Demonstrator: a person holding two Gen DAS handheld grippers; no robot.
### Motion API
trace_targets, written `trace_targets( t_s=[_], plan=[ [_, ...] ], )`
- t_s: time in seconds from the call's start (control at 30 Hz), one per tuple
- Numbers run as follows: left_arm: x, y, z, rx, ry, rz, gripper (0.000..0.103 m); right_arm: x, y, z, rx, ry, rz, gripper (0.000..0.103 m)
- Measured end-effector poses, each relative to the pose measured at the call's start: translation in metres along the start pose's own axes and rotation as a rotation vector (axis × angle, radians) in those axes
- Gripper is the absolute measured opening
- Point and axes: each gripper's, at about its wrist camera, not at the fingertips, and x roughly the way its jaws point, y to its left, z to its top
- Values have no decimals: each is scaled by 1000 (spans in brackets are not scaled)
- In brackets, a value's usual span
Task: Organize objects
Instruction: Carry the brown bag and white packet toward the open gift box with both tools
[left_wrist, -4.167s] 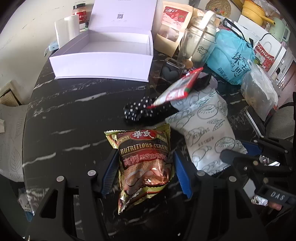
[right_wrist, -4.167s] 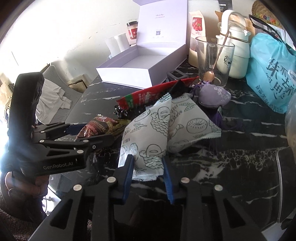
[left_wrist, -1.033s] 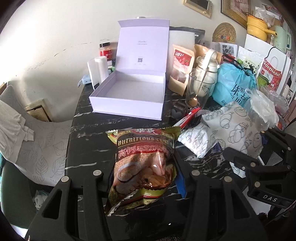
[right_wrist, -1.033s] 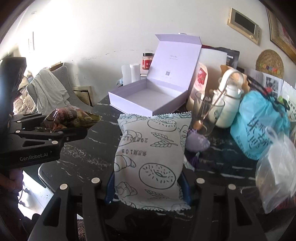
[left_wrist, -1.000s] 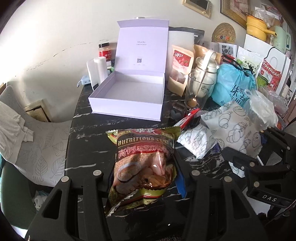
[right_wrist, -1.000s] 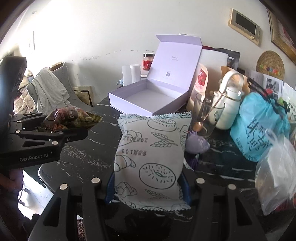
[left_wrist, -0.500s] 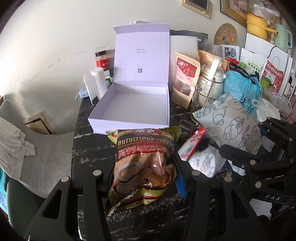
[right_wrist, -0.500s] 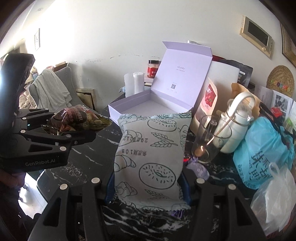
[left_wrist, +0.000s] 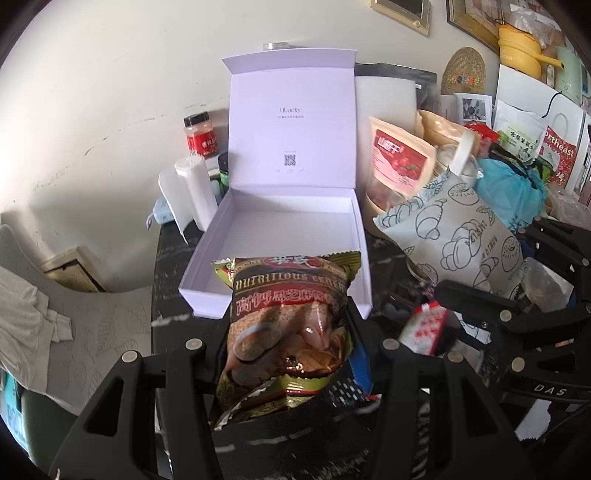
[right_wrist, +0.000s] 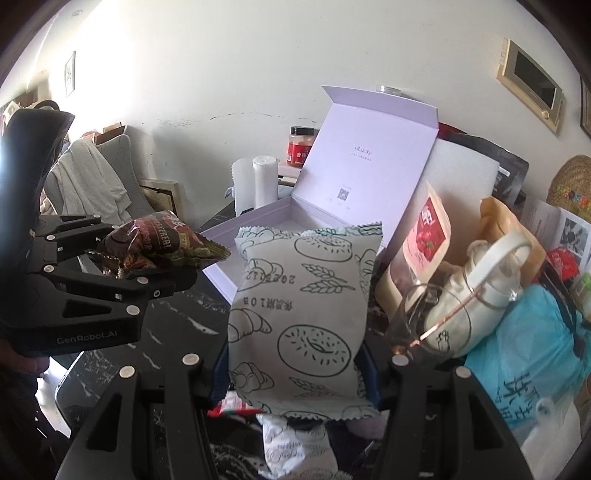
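The left tool (left_wrist: 288, 343) grips a cereal bag (left_wrist: 288, 325) above the table (left_wrist: 170, 273), just short of the open box (left_wrist: 291, 225). The right tool (right_wrist: 295, 369) clamps a bread packet (right_wrist: 303, 314) aloft beside it.

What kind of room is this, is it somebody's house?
Most likely a lived-in home, perhaps a dining or kitchen corner. A dark marble table is crowded with snack bags, a chili sauce jar and a yellow cooker sits on a shelf, with framed pictures on the wall.
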Motion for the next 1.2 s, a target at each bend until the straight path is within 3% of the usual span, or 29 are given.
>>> trace_targets(
  t_s=[0.6,1.2],
  plan=[
    [89,26,64,53,29,18,49,69,-28,64,-43,28,-42,57],
    [175,55,111,111,83,35,49,151,-38,110,-62,115,-24,57]
  ],
)
